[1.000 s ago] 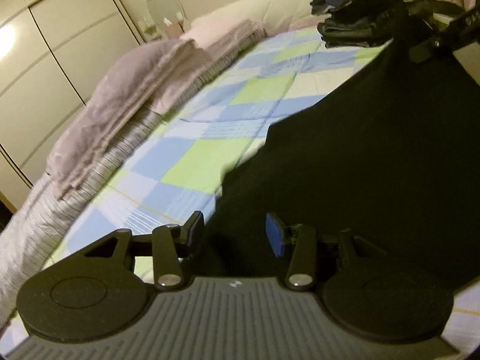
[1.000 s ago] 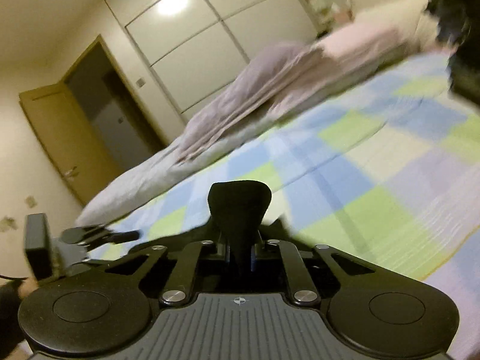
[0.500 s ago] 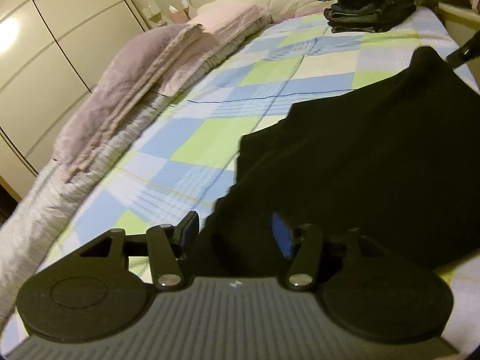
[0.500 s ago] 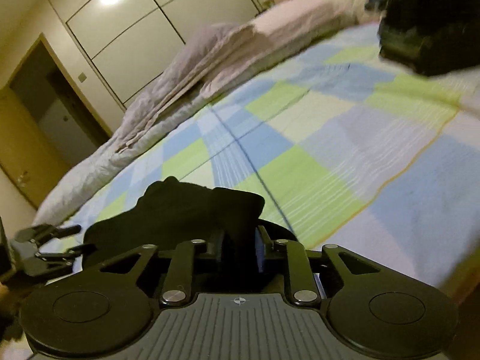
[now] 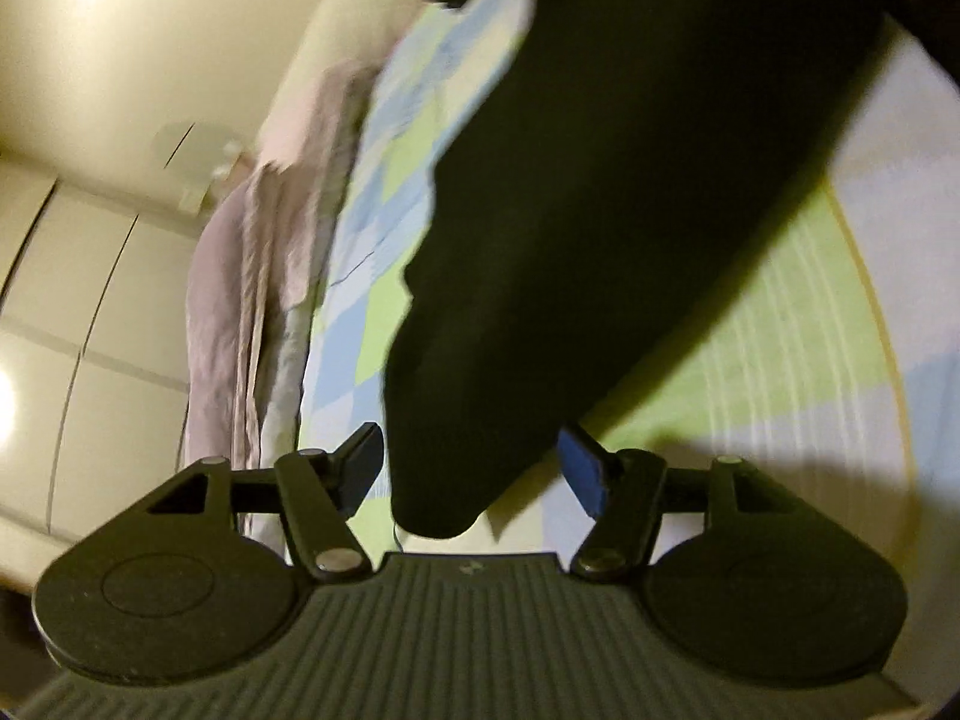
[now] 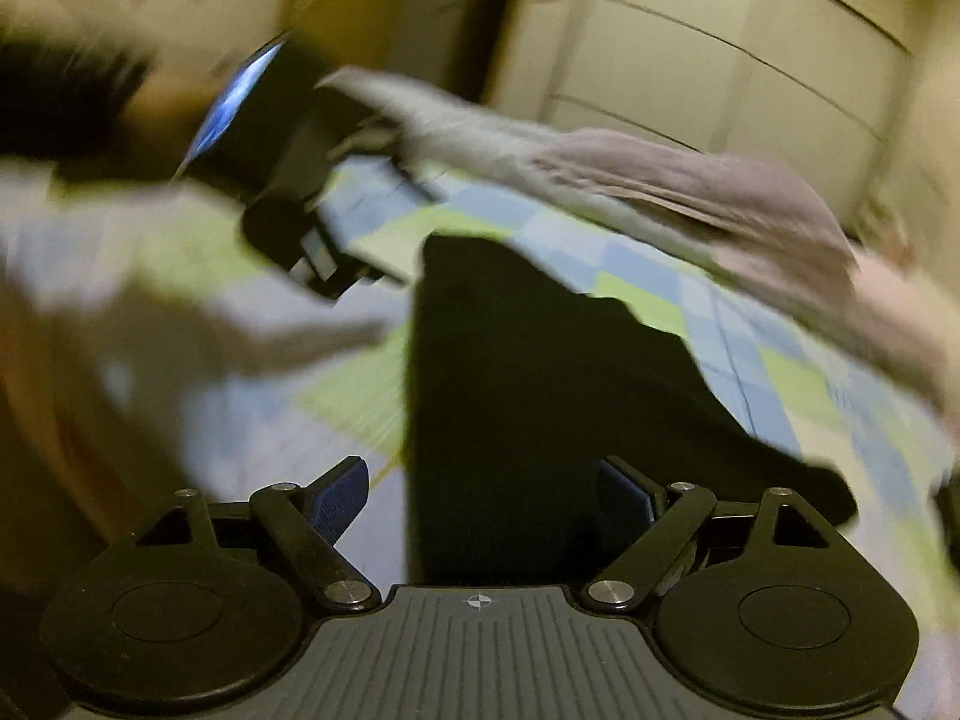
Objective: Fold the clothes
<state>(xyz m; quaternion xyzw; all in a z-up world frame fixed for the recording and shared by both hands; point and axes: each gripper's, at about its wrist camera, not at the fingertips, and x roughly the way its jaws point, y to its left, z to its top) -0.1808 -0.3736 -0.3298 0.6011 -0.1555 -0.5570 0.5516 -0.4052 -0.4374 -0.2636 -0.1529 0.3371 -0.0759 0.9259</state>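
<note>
Lying on the checked bedsheet [image 5: 798, 324], the black garment [image 5: 630, 180] is seen stretching from each claw toward twelve o'clock. The left claw [image 5: 471, 471] is released, its jaws having just been opening, with a garment corner between the pads but unpressed. The right claw [image 6: 480, 501] is likewise released after just opening, the cloth lying loose between its blue pads [image 6: 339, 498]. A mauve quilt [image 6: 690, 180] is heaped beyond.
</note>
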